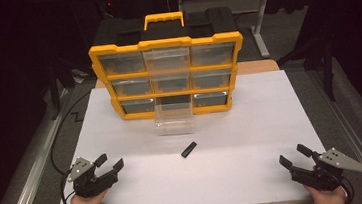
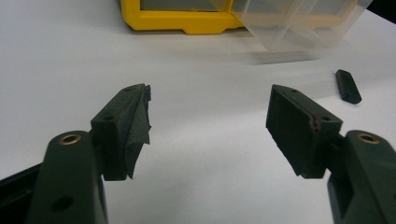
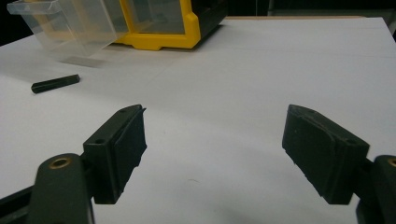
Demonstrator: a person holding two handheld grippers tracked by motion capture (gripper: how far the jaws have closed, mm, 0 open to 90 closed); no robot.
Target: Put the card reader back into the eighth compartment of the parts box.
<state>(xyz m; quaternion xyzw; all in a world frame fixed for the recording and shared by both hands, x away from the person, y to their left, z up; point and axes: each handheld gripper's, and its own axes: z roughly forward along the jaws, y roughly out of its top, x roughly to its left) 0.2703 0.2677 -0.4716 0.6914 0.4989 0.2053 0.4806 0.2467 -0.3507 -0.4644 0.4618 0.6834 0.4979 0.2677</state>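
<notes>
High view: small black block lies on the white tabletop near its centre, just in front of the clear drawer pulled from the yellow organizer. Left gripper rests at the near left corner, right gripper at the near right corner; both well apart from the block, jaws spread, empty.

Left gripper view: block lies ahead, to the right.

Right gripper view: block lies ahead, far left.

Table brightly lit, surroundings dark; gripper views slightly soft.
</notes>
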